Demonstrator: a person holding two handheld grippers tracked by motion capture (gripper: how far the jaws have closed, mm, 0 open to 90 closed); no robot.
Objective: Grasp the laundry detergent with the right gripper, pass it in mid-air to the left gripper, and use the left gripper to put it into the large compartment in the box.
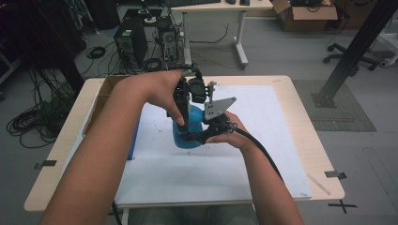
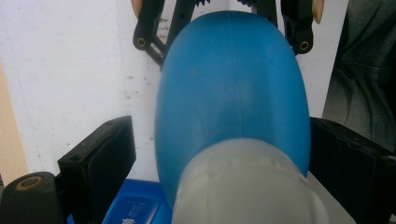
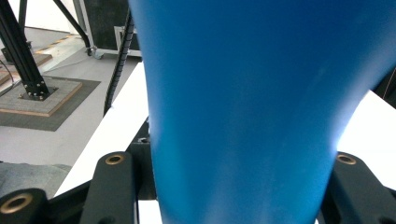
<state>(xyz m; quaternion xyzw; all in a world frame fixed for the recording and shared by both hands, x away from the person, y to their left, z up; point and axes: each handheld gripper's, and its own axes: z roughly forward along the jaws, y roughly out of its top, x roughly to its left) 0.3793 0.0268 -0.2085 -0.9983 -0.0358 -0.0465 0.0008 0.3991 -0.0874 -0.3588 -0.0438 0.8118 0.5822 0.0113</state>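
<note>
Two claws on a blue plastic bottle (image 1: 187, 133)

At the white tabletop's (image 1: 187, 178) centre, right claw (image 1: 199, 137) clamps the bottle; left claw (image 2: 219, 158) stands wide around its white cap (image 2: 243, 186), pads clear.

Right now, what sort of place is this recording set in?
Probably a lab or workshop: computer towers with loose cables on the floor, a cardboard box, and a black metal frame post beside the table.
</note>
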